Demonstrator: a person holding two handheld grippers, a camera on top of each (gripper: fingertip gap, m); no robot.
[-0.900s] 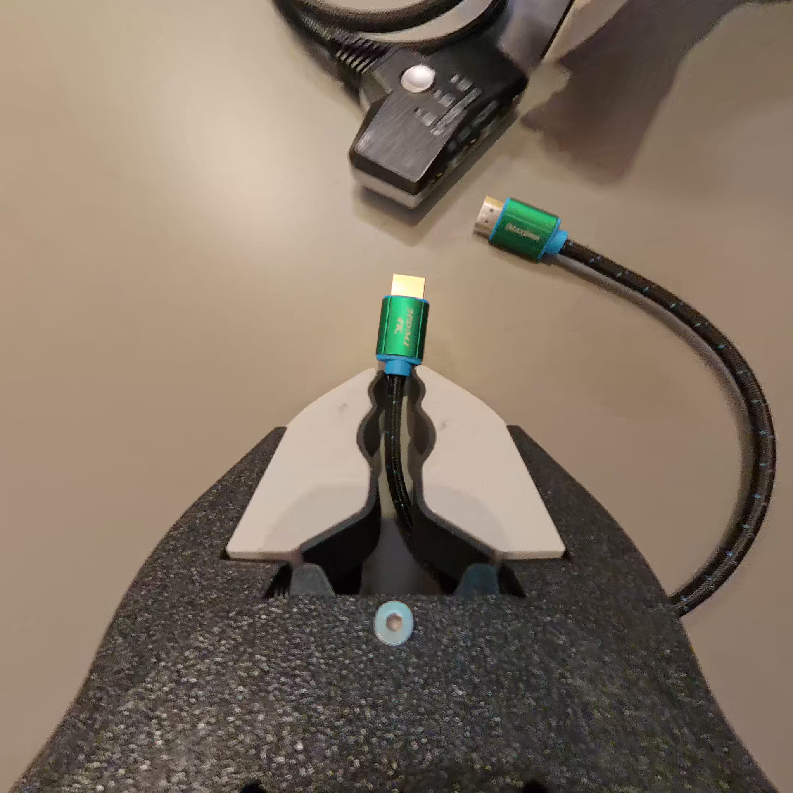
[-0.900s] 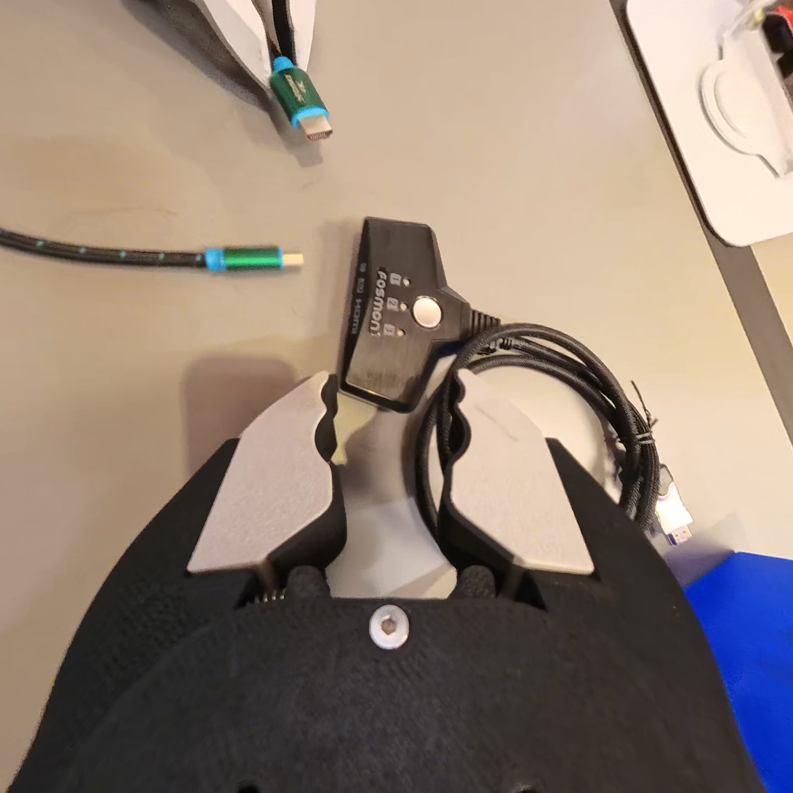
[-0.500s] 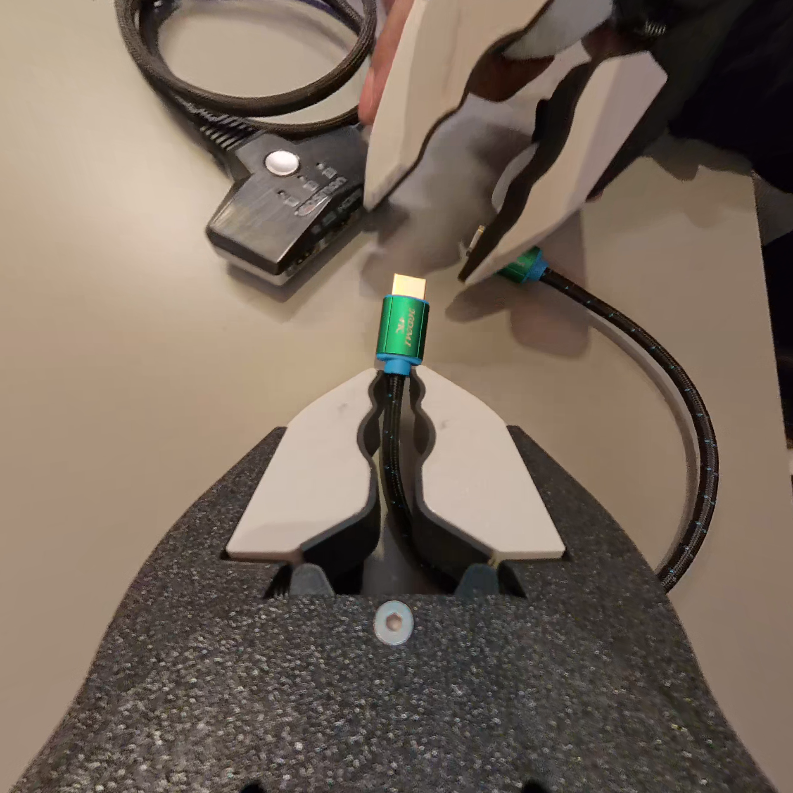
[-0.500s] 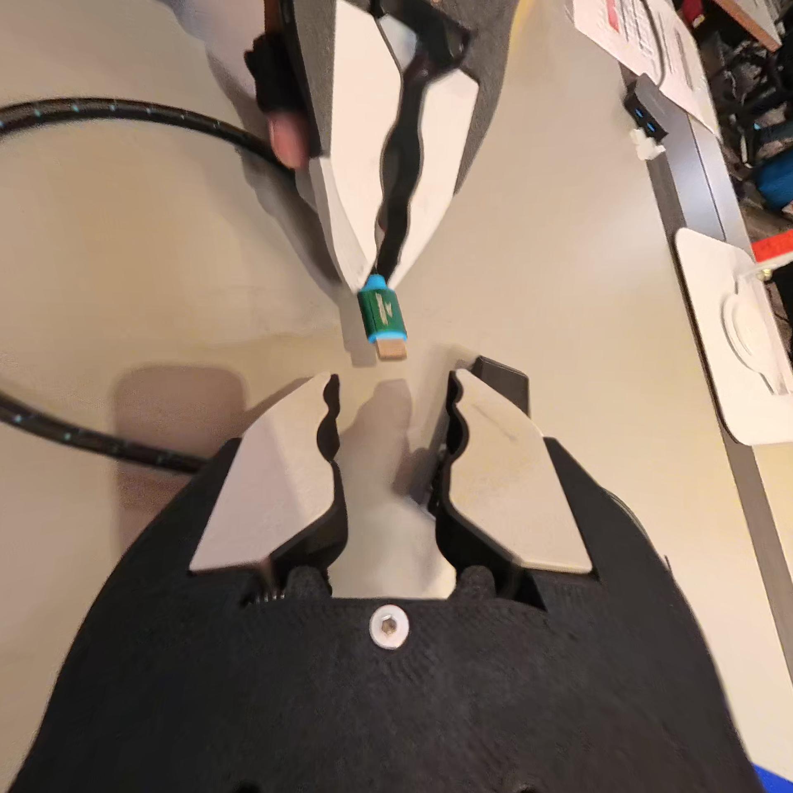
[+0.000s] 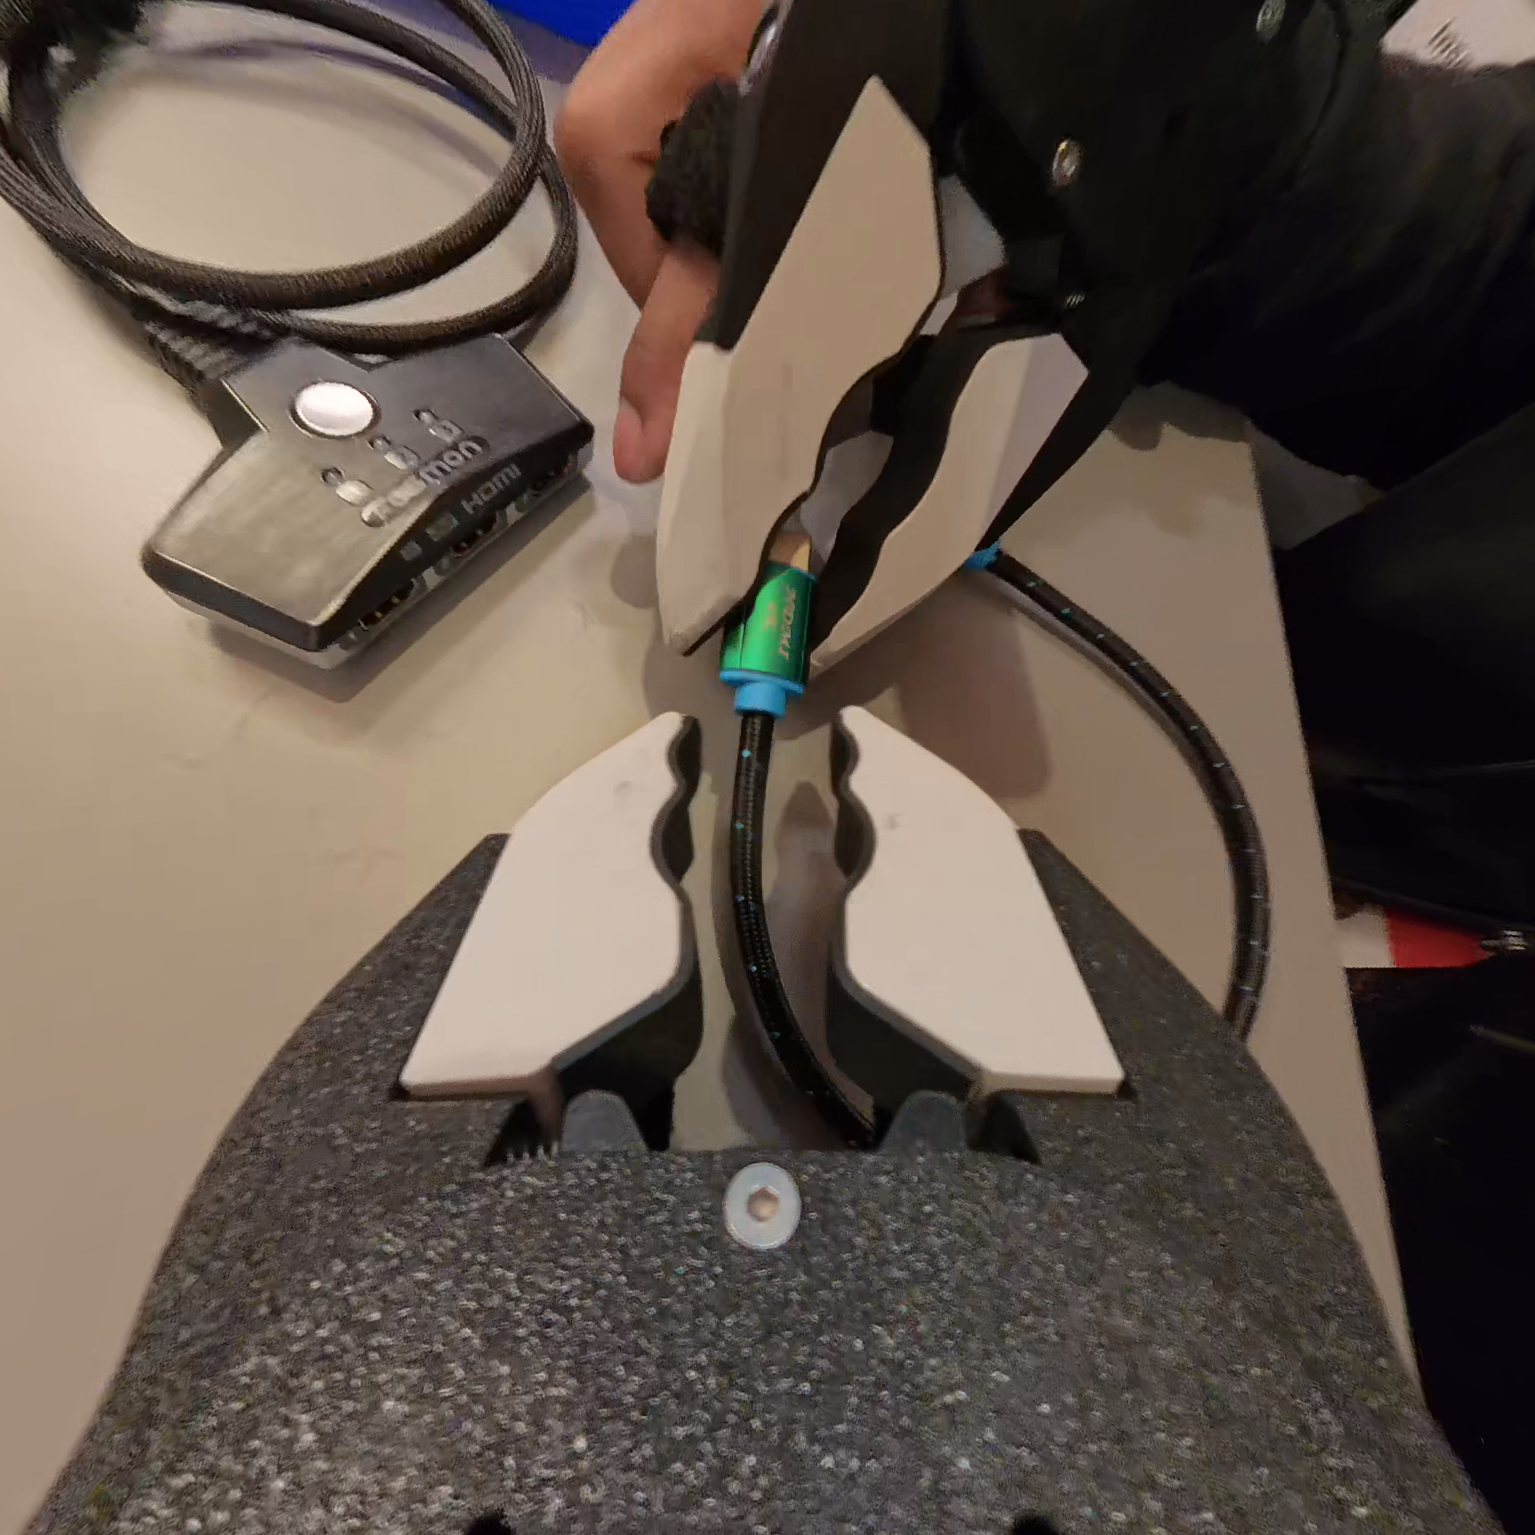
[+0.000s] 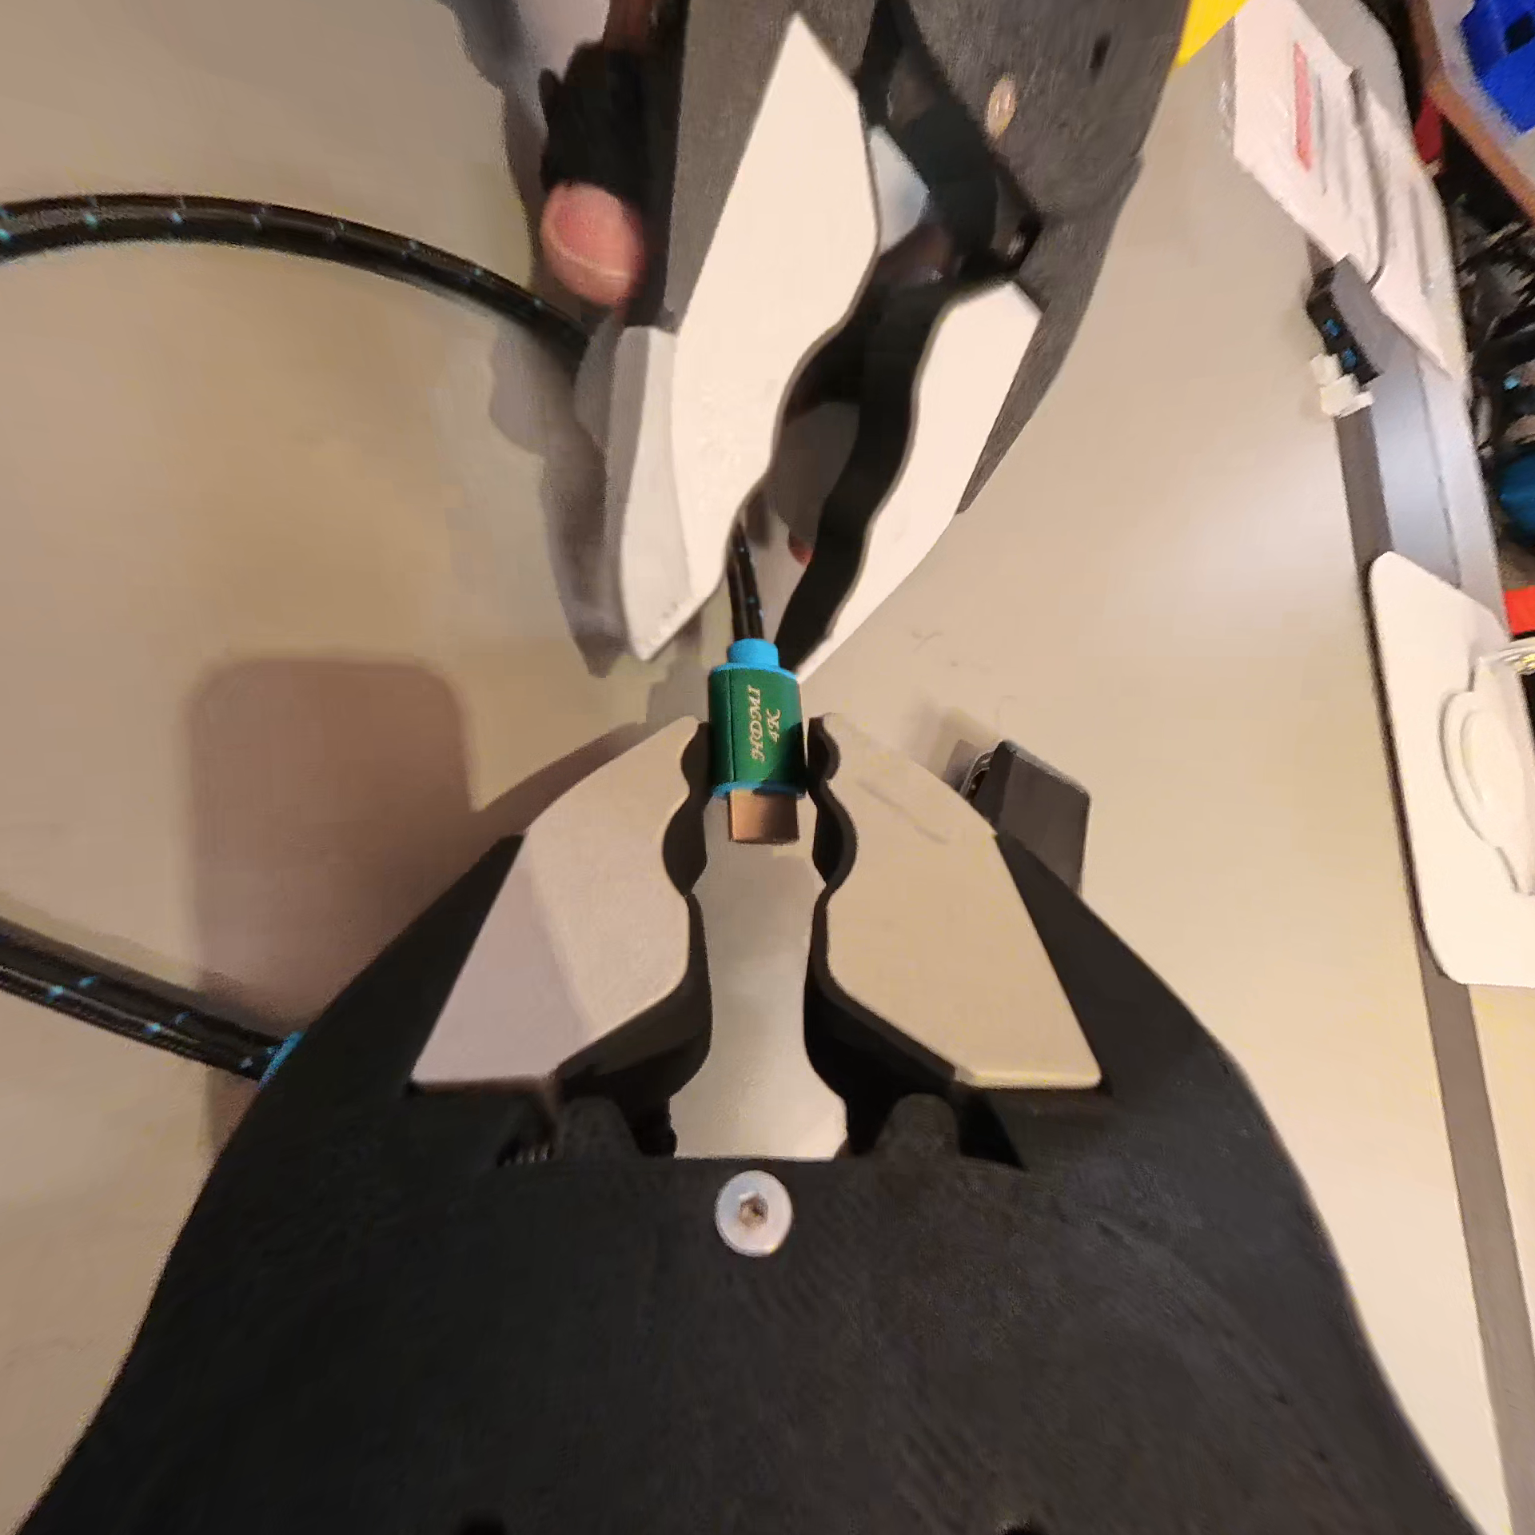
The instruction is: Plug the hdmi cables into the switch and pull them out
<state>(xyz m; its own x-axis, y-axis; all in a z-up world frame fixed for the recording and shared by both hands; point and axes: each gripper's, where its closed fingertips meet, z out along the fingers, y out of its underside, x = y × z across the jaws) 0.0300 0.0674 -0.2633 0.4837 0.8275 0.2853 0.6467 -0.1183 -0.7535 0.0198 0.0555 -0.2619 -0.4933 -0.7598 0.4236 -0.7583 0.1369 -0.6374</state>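
A green HDMI plug (image 5: 768,623) with a blue collar and a gold tip sits between the two grippers. My right gripper (image 6: 757,731) is shut on this plug (image 6: 756,739), gold tip pointing back at its camera. In the left wrist view the right gripper (image 5: 760,639) faces mine. My left gripper (image 5: 764,723) is open, and the plug's braided cable (image 5: 752,872) runs loose between its fingers. The black HDMI switch (image 5: 365,498) lies on the table to the left, ports facing the grippers. Only its corner (image 6: 1034,801) shows in the right wrist view. A second braided cable (image 5: 1204,747) curves at the right, its plug hidden under the right gripper.
The switch's own coiled black cable (image 5: 332,274) lies behind it. A person's fingers (image 5: 656,249) hold the right gripper. A white tray (image 6: 1429,789) sits near the table's right edge, with clutter beyond it. The second cable (image 6: 125,1009) crosses the table at the left. The grippers are tip to tip, or close to it. Between my right fingertips and the black HDMI switch (image 5: 365,498) there is roughly 7 cm.
My right gripper has swung away from the switch, come in opposite the left one and shut on the green plug. My left gripper has opened off the cable.
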